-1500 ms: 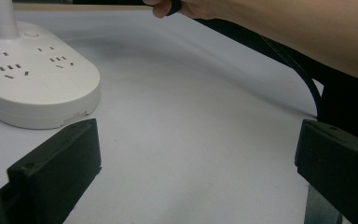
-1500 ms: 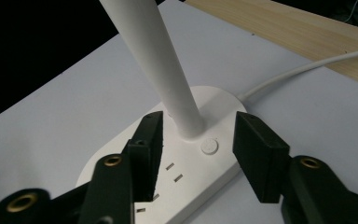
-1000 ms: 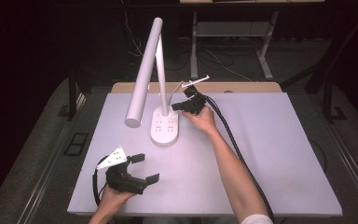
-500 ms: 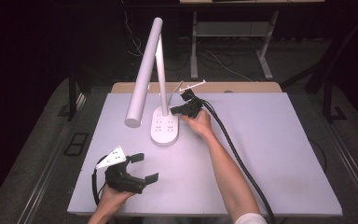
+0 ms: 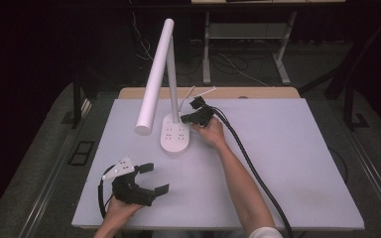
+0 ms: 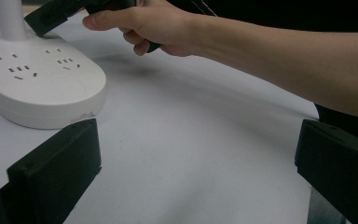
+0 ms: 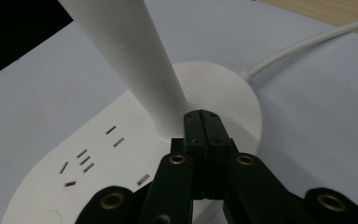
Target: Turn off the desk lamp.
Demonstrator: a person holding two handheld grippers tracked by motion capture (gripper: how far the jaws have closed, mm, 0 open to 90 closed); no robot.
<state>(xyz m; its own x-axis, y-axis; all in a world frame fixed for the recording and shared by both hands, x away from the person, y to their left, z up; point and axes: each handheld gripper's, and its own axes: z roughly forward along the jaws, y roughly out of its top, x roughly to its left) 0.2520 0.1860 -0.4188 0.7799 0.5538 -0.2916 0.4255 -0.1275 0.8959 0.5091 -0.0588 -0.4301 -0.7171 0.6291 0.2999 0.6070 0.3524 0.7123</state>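
**Right tool closed at the lamp base**

I am resting my left tool [image 5: 151, 178] on the worktop [image 5: 297, 163], jaws spread apart. My right tool [image 7: 204, 133], jaws pressed together, is hovering over the white lamp base [image 5: 174, 139], beside its upright stem [image 7: 135, 60].

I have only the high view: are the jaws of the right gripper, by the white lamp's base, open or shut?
Observer: Shut. In the right gripper view the right gripper has its two black jaws pressed together, empty, tips just above the white oval lamp base at the foot of the white round stem.
Operator: And the left gripper?
Observer: The left gripper is open, jaws wide apart, with bare white tabletop between them.
Operator: Anything on the base I can't make out?
Observer: Socket slots on its top, and a white cable leaving its rear edge.
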